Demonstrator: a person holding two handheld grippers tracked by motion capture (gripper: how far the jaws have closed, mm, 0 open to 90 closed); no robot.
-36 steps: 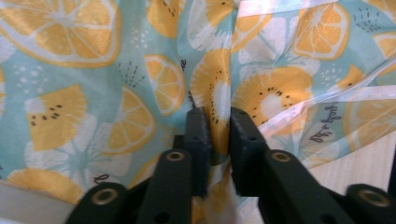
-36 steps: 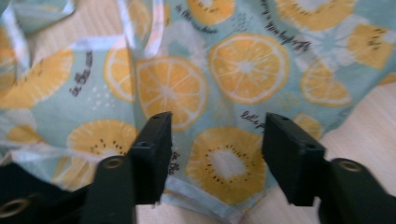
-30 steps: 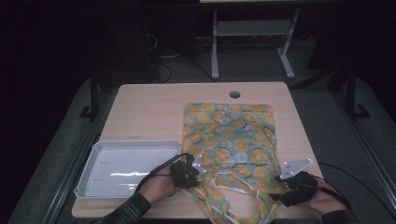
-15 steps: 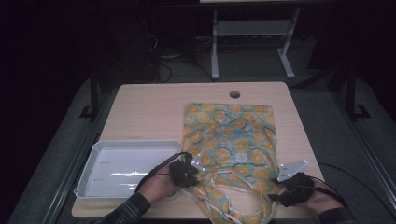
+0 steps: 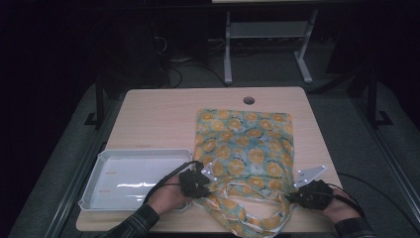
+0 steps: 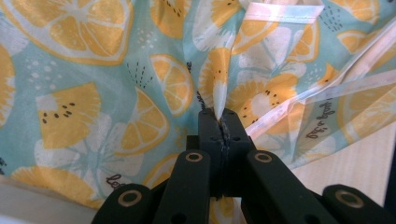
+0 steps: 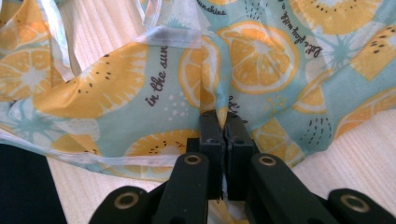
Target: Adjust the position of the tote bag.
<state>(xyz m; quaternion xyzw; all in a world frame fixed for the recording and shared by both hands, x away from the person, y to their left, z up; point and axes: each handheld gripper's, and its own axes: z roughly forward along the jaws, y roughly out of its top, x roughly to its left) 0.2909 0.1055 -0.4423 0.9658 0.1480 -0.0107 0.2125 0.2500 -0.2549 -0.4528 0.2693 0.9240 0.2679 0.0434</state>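
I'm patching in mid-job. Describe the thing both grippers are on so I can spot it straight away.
On the light wooden table, to the right of the white tray, lies a flat fabric bag. It is teal with orange citrus slices and pale strap handles. The left gripper and right gripper each pinch its near end, the right one's jaws having just closed.

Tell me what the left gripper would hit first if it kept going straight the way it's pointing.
The left gripper is shut on the lemon-print bag; straight on lies more of that bag's fabric, as far as depth shows.
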